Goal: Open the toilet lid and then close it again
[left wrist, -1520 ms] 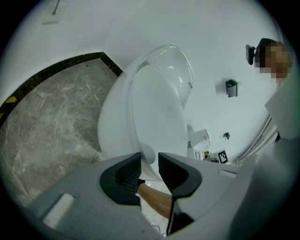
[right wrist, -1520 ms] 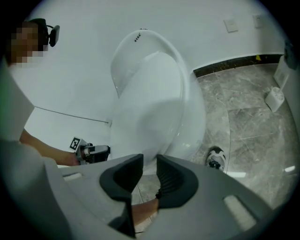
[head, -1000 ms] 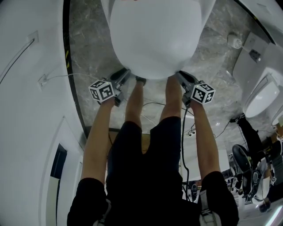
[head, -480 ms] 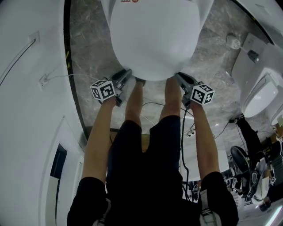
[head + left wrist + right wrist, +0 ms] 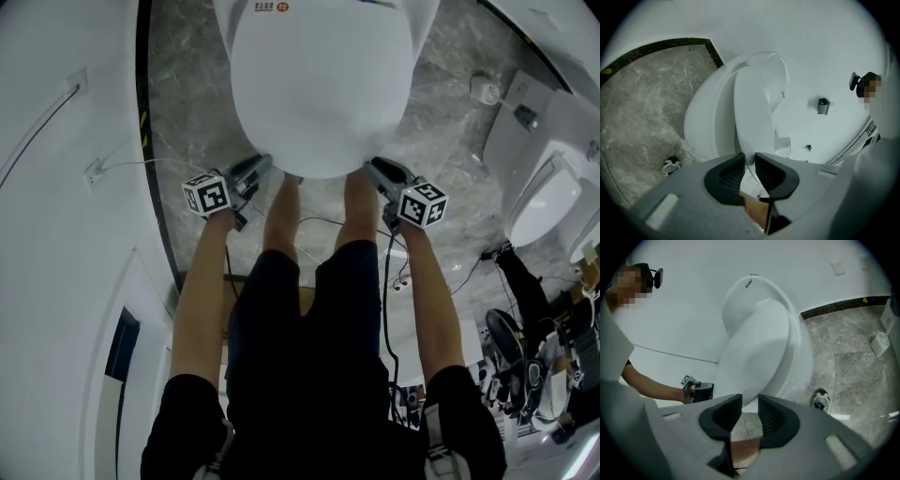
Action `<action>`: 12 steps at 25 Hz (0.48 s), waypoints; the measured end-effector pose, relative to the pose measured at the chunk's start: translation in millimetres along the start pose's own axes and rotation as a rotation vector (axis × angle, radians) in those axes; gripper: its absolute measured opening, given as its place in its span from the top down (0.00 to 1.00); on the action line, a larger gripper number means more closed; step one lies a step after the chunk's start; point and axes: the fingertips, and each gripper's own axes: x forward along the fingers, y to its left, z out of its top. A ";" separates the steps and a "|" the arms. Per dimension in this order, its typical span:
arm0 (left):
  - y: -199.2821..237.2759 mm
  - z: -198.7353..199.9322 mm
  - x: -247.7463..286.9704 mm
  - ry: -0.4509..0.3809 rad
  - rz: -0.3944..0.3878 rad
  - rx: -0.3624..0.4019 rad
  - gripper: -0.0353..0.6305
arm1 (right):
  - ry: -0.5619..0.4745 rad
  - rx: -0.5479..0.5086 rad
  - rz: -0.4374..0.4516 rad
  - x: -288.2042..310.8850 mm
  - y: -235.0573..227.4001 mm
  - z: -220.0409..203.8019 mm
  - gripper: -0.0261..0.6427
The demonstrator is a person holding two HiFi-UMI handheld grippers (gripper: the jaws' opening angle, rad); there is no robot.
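Observation:
The white toilet lid (image 5: 323,84) fills the top of the head view, its front edge raised off the seat. My left gripper (image 5: 262,161) is at the lid's front left rim. In the left gripper view the lid (image 5: 752,117) stands tilted above the bowl (image 5: 705,126), and its thin edge runs down between the closing jaws of my left gripper (image 5: 749,161), pinched by the pads. My right gripper (image 5: 373,164) is at the front right rim. Its jaws (image 5: 750,404) are opening, with the lid's edge (image 5: 754,357) between them and a gap beside it.
My bare legs and a shoe (image 5: 819,399) are right in front of the bowl, on grey marble floor (image 5: 187,103). A white wall runs along the left. A urinal (image 5: 544,202) hangs at the right. Cables (image 5: 412,272) lie on the floor behind me.
Both grippers have risen a little with the lid's front edge, and the left one has shifted slightly left. More of the lid's rear, with a small label, shows at the top.

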 end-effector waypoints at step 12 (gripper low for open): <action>-41.4 9.2 -18.1 -0.027 -0.043 -0.017 0.84 | -0.061 -0.239 -0.197 -46.2 33.4 34.7 0.79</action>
